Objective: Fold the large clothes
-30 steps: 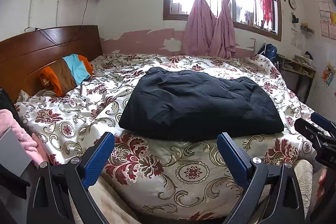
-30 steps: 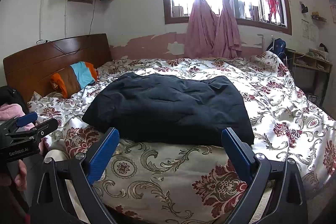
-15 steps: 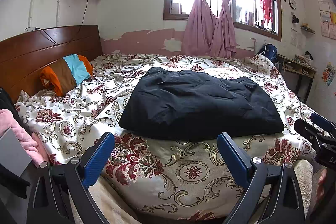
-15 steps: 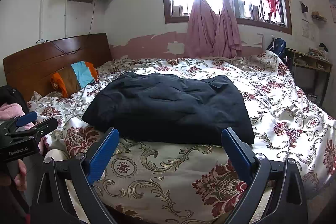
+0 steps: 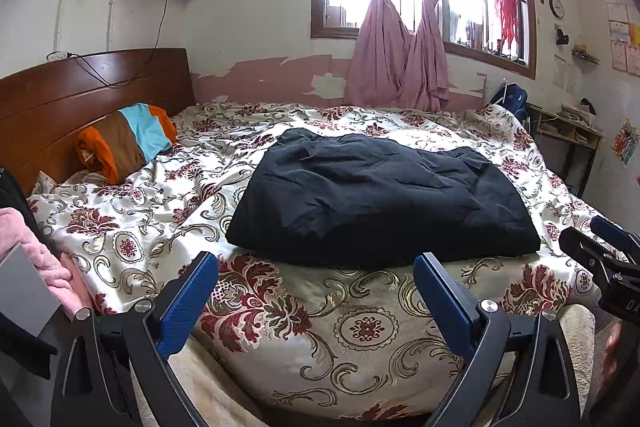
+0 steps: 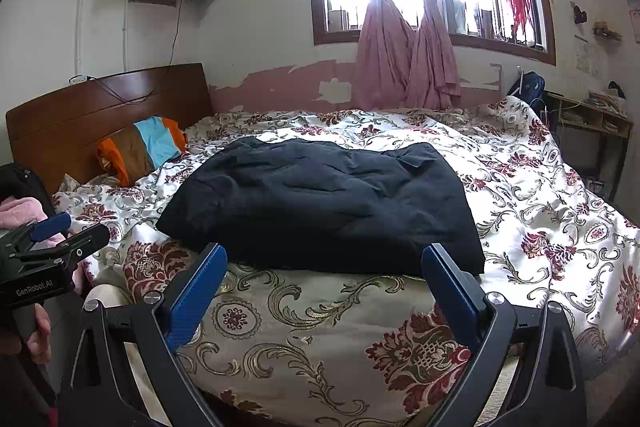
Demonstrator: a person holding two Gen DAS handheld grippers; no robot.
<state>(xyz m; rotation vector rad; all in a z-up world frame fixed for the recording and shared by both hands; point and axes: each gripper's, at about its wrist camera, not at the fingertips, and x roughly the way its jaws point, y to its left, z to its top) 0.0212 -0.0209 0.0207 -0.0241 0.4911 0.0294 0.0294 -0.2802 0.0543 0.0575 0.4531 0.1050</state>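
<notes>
A dark navy garment (image 5: pixel 380 195) lies folded into a puffy rectangle on the floral bedspread (image 5: pixel 140 211), near the bed's front edge; it also shows in the right wrist view (image 6: pixel 320 203). My left gripper (image 5: pixel 316 291) is open and empty, held off the bed's front edge, short of the garment. My right gripper (image 6: pixel 324 283) is open and empty, just short of the garment's near edge. Each gripper shows at the side of the other's view: the right one (image 5: pixel 600 251), the left one (image 6: pixel 60 231).
A striped orange, brown and blue pillow (image 5: pixel 128 139) lies by the wooden headboard (image 5: pixel 80 95). Pink fabric (image 5: pixel 44 263) is piled at the left. A desk with clutter (image 5: pixel 568 131) stands at the right, beside the curtained window (image 5: pixel 404 11).
</notes>
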